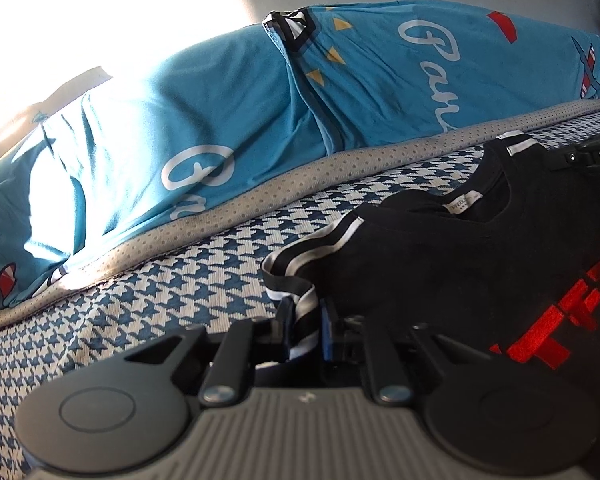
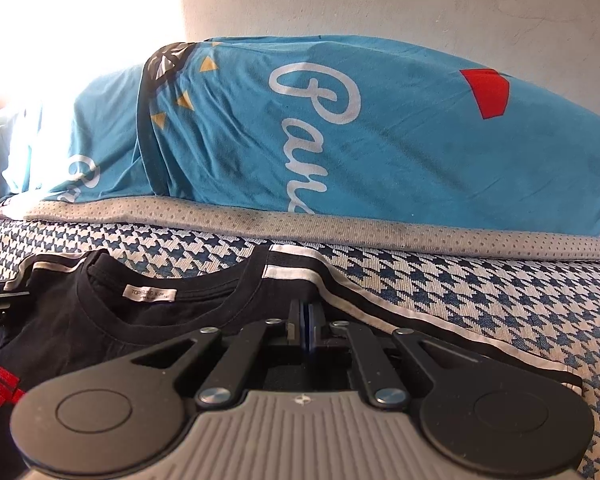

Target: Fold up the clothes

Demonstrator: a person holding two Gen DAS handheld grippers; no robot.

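— So how will the black cotton T-shirt with white-striped sleeves and red print point(image 1: 460, 264) handle?

— Probably light and limp, likely to sag; best held at the sleeve edges. It lies on the blue-and-white houndstooth bed cover point(image 1: 148, 312), near side.

— And the fingers?

— The left gripper point(image 1: 305, 330) is clamped on the left sleeve's striped hem. The right gripper point(image 2: 306, 330) is closed at the right shoulder; whether it pinches cloth, I cannot tell.
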